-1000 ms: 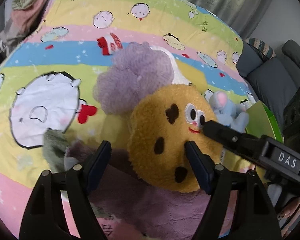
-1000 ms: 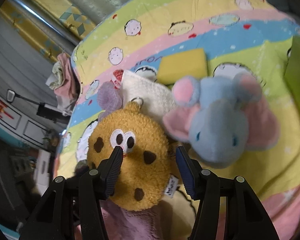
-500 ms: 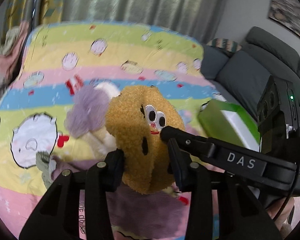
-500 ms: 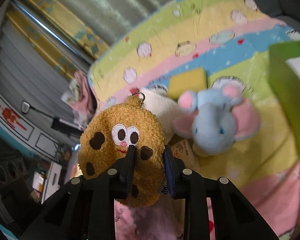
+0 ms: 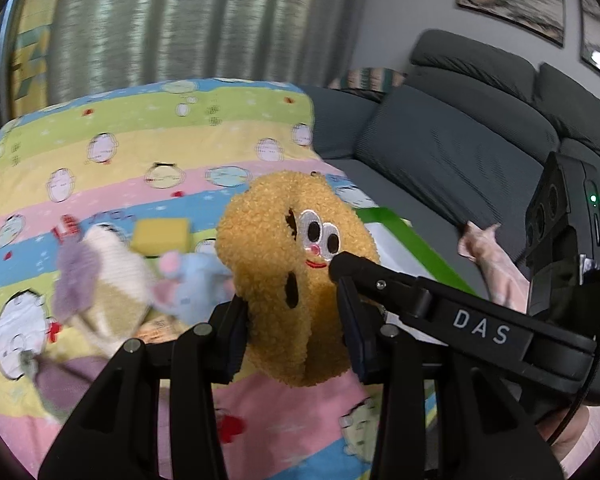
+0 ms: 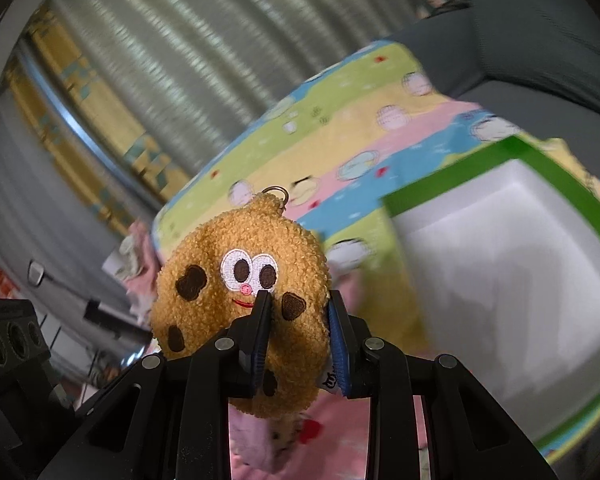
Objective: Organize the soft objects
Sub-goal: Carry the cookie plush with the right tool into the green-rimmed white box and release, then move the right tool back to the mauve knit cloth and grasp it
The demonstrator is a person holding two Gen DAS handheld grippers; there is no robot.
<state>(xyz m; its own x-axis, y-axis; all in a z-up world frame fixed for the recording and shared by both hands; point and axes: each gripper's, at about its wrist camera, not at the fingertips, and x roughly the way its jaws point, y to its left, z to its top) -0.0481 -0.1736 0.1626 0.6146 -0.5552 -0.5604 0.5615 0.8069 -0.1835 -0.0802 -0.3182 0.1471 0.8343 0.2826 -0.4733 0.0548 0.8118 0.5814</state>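
On the left of the left wrist view we see a purple fluffy item (image 5: 74, 276) lying against a cream plush (image 5: 112, 264) on the striped cartoon blanket (image 5: 112, 152). Just beyond them sits a yellow sponge (image 5: 162, 234), and beside it a blue and pink toy elephant (image 5: 196, 280), blurred. In the middle, our left tongs (image 5: 294, 336) are closed on the lower part of the cookie plush (image 5: 296, 272), which is folded between the pads and lifted off the blanket, its face turned up and to the right. Our right tongs (image 5: 340, 268) reach in from the right and touch the same plush just under its smile. Behind them we see the green-rimmed white box (image 5: 400, 236) and, further right, the grey sofa (image 5: 460, 152).

In the right wrist view the cookie plush (image 6: 244, 296) fills the centre-left, upright, with a metal ring (image 6: 276, 192) at its top. Our right tongs (image 6: 300, 332) pinch its lower right portion, squeezing the fabric between the blue pads (image 6: 340, 340). To the right, the green-rimmed white box (image 6: 452, 184) lies open on the blanket, near the plush but apart from it.
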